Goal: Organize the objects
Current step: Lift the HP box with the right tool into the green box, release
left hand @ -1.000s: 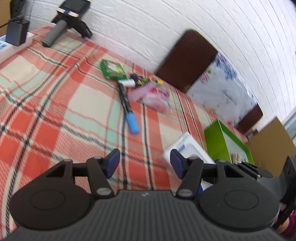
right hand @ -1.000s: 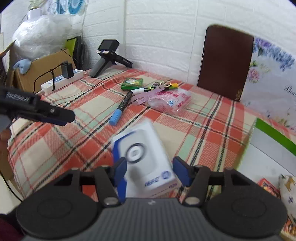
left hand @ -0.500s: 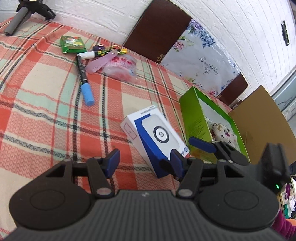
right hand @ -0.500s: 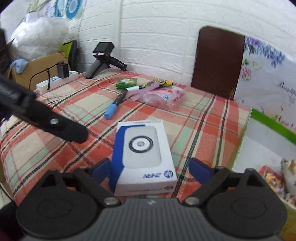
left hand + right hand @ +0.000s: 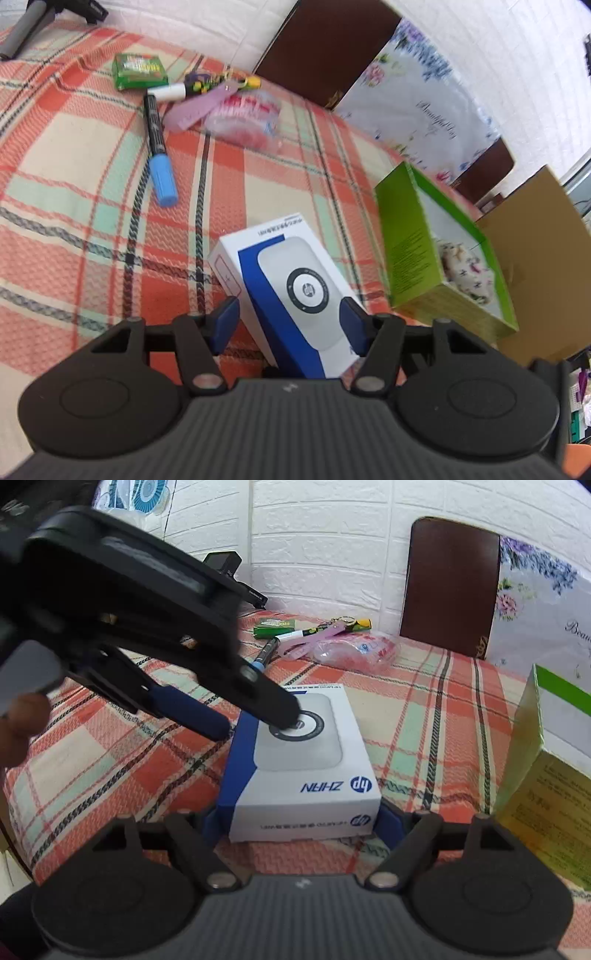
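Lying flat mid-cloth (image 5: 92, 155) with bare plaid around it, the white-and-blue box (image 5: 299, 760) has its long axis running away from the right gripper (image 5: 299, 821), whose jaws are closing around its near end. The left gripper (image 5: 291, 321) straddles it with jaws closing, not clearly gripping. A green carton (image 5: 410, 236) just beside holds a floral pouch (image 5: 465, 273).

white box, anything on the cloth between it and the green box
Nothing visible: only bare checked cloth lies between the white box and the green box. The marker lies off on the white box's other side.
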Tool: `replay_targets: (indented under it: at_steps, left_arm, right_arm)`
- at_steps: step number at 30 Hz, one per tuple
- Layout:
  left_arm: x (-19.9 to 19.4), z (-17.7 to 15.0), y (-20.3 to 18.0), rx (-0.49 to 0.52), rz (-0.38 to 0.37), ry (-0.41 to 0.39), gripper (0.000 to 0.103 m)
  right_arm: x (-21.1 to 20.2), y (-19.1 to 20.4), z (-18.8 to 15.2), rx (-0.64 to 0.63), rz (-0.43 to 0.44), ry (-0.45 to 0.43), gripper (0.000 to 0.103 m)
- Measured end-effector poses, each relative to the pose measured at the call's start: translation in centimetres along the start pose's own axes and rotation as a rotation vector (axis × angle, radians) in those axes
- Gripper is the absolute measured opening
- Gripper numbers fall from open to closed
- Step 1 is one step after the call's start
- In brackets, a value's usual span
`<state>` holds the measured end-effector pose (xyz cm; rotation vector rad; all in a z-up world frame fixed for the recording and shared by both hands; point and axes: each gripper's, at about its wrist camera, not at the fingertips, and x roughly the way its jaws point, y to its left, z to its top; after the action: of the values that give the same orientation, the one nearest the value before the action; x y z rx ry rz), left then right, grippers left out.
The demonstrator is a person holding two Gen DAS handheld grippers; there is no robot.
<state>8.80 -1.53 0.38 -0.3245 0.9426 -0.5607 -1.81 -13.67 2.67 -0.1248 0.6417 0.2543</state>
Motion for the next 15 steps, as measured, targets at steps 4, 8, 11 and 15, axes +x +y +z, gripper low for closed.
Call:
replay_targets:
  at_steps: [4, 8, 11, 15]
  left_arm:
    - [0.8, -0.5, 0.1, -0.017, 0.0, -0.003, 0.052]
    - [-1.3, 0.7, -3.0, 0.057, -0.045, -0.062, 0.047]
    - [-2.5, 2.2, -7.1, 0.163, -0.11, -0.136, 0.047]
    - [-0.7, 3.6, -13.4, 0.295, -0.178, -0.163, 0.047]
  right_arm:
    - [0.4, -0.4, 0.4, 0.027, -0.006, -0.012, 0.078]
    - [-2.2, -0.8, 0.7, 0.026, -0.08, -0.148, 0.078]
    - [-5.1, -2.2, 1.7, 0.029, -0.184, -0.281, 0.078]
    - [-7.9, -6.2, 1.8, 0.104, -0.311, -0.374, 0.078]
